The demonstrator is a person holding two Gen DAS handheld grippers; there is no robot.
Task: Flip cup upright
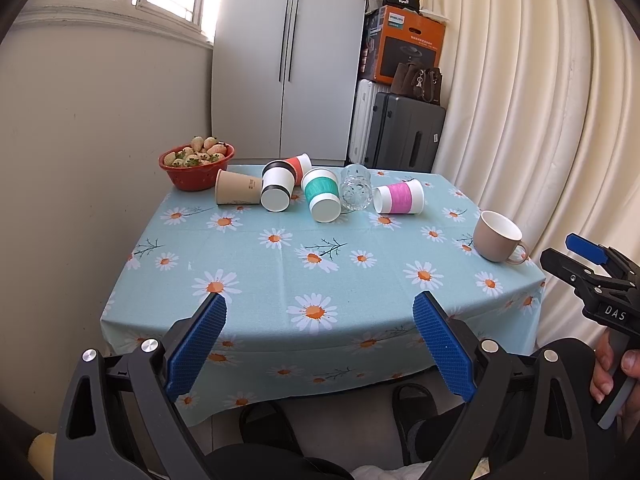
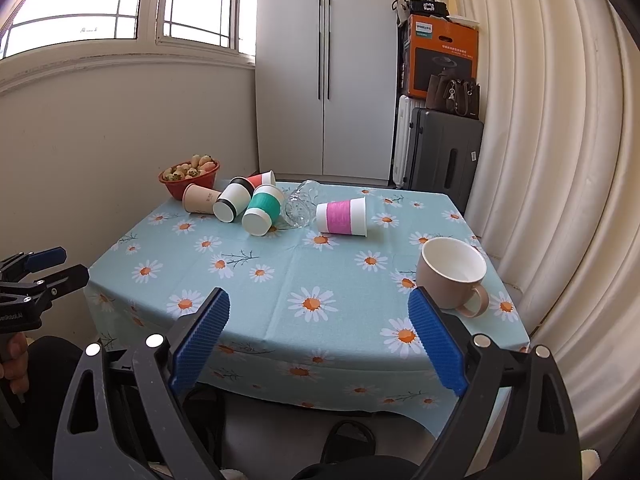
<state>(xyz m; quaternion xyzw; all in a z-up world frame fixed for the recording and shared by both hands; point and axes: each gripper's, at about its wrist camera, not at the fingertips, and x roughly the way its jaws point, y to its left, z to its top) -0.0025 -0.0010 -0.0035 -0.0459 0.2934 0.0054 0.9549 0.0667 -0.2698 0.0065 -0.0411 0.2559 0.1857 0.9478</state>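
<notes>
Several cups lie on their sides at the far end of the daisy tablecloth [image 1: 280, 264]: a tan paper cup [image 1: 237, 187], a black-banded white cup [image 1: 276, 189], a red-banded cup [image 1: 299, 165], a teal-banded cup [image 1: 321, 195], a clear glass [image 1: 355, 187] and a pink-banded cup [image 1: 399, 197]. A beige mug [image 1: 496, 237] stands upright at the right edge; it also shows in the right wrist view [image 2: 452, 273]. My left gripper [image 1: 320, 310] is open and empty before the table's near edge. My right gripper [image 2: 319, 308] is open and empty, close to the mug.
A red bowl of strawberries [image 1: 196, 166] sits at the far left corner. A white cabinet [image 1: 288, 60], suitcases [image 1: 404, 132] and an orange box [image 1: 408, 46] stand behind the table. Curtains [image 1: 540, 100] hang on the right. Feet in black slippers [image 1: 416, 408] are under the near edge.
</notes>
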